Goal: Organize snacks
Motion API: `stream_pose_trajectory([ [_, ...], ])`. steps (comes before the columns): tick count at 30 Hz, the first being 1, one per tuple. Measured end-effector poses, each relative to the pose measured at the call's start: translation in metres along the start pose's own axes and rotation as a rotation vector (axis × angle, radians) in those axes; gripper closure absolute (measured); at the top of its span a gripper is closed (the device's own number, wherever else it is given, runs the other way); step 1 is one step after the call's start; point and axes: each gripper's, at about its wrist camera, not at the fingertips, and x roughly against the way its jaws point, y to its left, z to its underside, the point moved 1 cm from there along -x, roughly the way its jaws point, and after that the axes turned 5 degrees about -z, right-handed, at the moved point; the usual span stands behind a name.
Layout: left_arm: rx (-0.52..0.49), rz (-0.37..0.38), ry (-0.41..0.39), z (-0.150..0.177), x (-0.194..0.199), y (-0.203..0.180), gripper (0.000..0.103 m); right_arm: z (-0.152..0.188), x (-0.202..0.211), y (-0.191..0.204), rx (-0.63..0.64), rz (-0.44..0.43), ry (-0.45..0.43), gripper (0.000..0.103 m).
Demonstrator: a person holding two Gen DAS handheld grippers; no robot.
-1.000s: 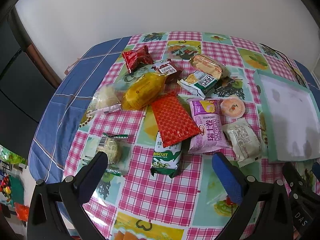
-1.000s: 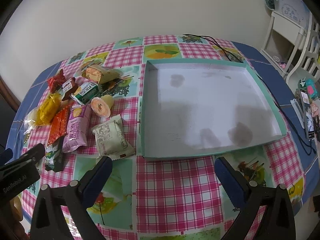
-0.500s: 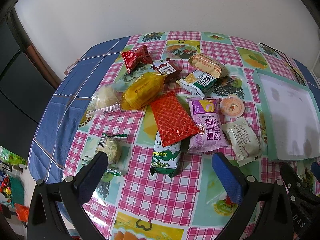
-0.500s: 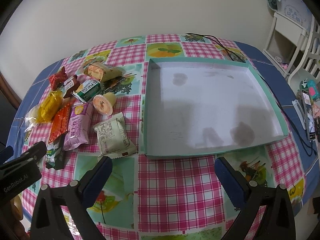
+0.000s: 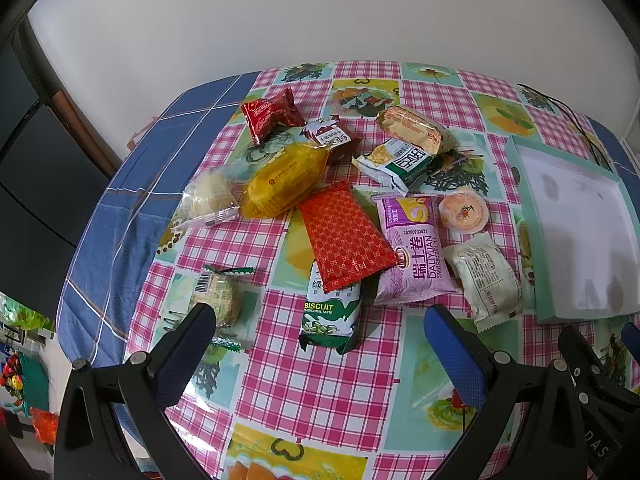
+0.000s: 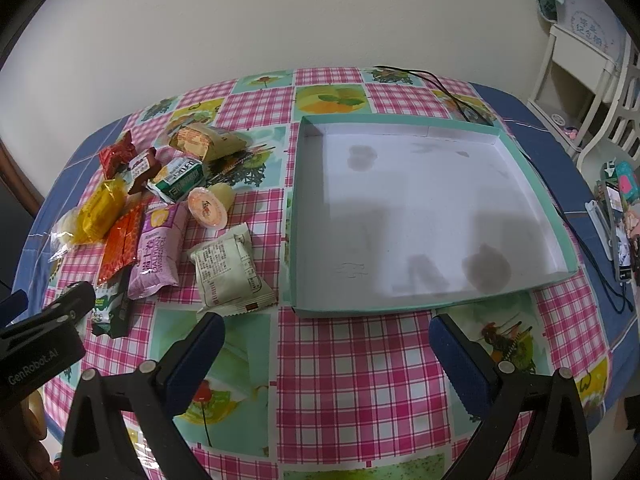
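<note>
Far left, on the pink-checked fruit-print tablecloth (image 5: 320,380): clear-wrapped pale round cake (image 5: 208,200), then green-edged clear packet with a round biscuit (image 5: 218,300), touching tip of near blue finger pad (image 5: 188,352). Left gripper (image 5: 320,344) spread wide, nothing held, hovering over bare cloth before the green "BISCUIT" packet (image 5: 330,314). Flat red patterned foil pouch (image 5: 344,236) lying across top of that packet; yellow crinkled bag (image 5: 286,180) and small red wrapper (image 5: 272,114) behind. Purple Swiss-roll packet (image 5: 416,252) just beside pouch; orange jelly cup (image 5: 464,210) and pale white-green sachet (image 6: 232,268) further right. Right gripper (image 6: 326,344) also wide open, empty, with sachet just past its left pad and shallow teal-rimmed white cardboard tray (image 6: 532,176) ahead, holding no snacks. Black cable (image 6: 436,80) beyond tray. Against half a second back: snacks unmoved; both views shifted only slightly.
</note>
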Motion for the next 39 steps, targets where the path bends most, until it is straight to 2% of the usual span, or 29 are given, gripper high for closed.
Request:
stream_pose_trajectory([
  [26,0.022,0.025,0.014,0.002,-0.006,0.009,0.000,0.000,-0.001,0.011,0.020,-0.004,0.013,0.000],
  [31,0.060,0.028,0.020,-0.002,-0.011,0.033,0.000,-0.005,-0.008,0.027,0.034,-0.065,0.028,0.000],
  [34,0.101,0.035,0.042,-0.002,-0.021,0.054,0.000,-0.009,-0.014,0.042,0.039,-0.122,0.034,0.000],
  [39,0.169,0.031,0.084,-0.001,-0.039,0.086,0.000,-0.013,-0.024,0.071,0.069,-0.163,0.026,0.000],
])
